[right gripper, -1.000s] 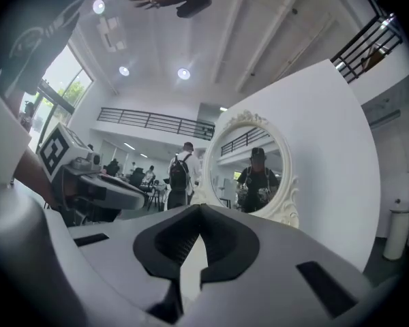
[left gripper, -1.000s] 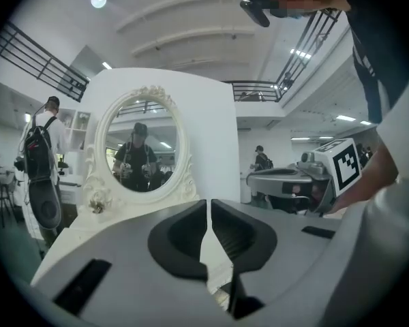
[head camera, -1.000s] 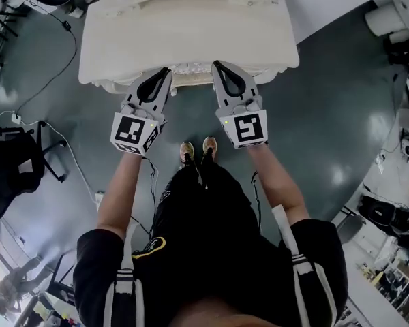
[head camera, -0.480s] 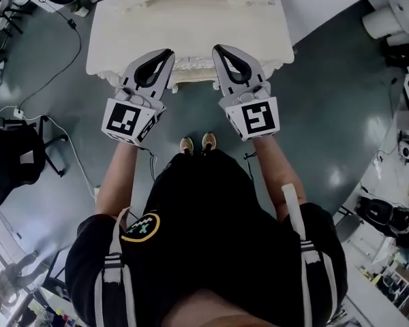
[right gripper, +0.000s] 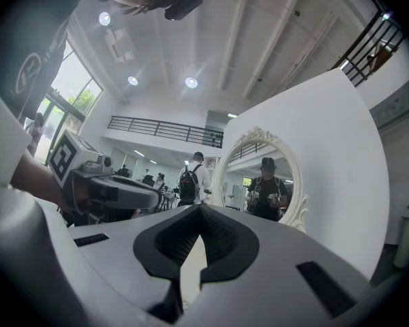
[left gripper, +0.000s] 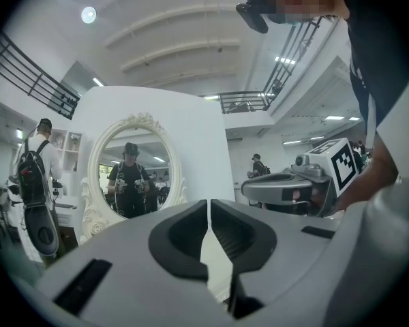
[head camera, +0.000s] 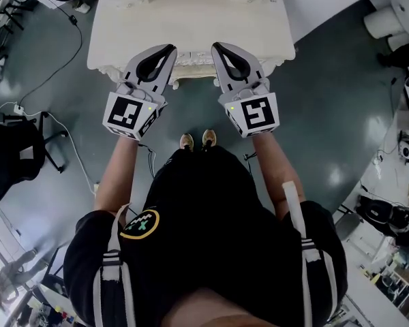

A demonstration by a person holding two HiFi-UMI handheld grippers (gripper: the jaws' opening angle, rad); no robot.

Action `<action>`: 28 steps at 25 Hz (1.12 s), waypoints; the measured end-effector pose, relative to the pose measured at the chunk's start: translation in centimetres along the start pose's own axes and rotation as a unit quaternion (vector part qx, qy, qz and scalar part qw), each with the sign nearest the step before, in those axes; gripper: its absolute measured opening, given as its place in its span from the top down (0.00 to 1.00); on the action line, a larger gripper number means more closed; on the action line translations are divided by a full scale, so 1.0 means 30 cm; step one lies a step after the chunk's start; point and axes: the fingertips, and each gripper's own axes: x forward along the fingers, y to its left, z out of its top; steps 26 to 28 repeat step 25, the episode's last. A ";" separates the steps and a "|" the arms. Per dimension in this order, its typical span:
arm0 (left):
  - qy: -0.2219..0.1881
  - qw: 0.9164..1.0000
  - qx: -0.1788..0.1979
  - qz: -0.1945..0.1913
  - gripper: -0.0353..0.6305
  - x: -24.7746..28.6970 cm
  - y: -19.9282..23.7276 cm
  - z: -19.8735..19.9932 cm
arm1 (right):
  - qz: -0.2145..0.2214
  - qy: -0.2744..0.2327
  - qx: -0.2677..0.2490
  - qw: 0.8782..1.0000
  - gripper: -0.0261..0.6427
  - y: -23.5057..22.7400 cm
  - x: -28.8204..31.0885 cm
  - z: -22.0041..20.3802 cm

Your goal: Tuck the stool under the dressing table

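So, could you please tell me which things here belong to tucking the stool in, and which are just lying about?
Job: dressing table; left gripper, right gripper, both shut and empty. The stool itself I cannot make out.
Lying about: black chair; floor cable; white rolls.

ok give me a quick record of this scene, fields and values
table: cream, ahead of the person
mirror: oval, white frame, at the table's back
left gripper: fingers shut, empty, at table's near edge
right gripper: fingers shut, empty, beside the left
stool: not clearly in view
floor: dark grey
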 end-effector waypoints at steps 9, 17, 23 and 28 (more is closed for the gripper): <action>0.003 1.000 0.004 -0.001 0.90 0.003 -0.011 0.008 | 0.002 0.010 0.000 1.000 0.93 -0.002 -0.008 -0.014; 0.002 1.000 0.006 0.000 0.90 0.010 -0.004 0.010 | 0.006 0.008 -0.002 1.000 0.93 0.001 0.003 -0.005; 0.000 1.000 0.006 0.000 0.90 0.014 0.010 0.011 | 0.006 0.001 -0.003 1.000 0.93 0.000 0.024 0.005; 0.000 1.000 0.006 0.001 0.90 0.017 0.016 0.007 | 0.005 0.001 -0.002 1.000 0.93 -0.003 0.032 0.000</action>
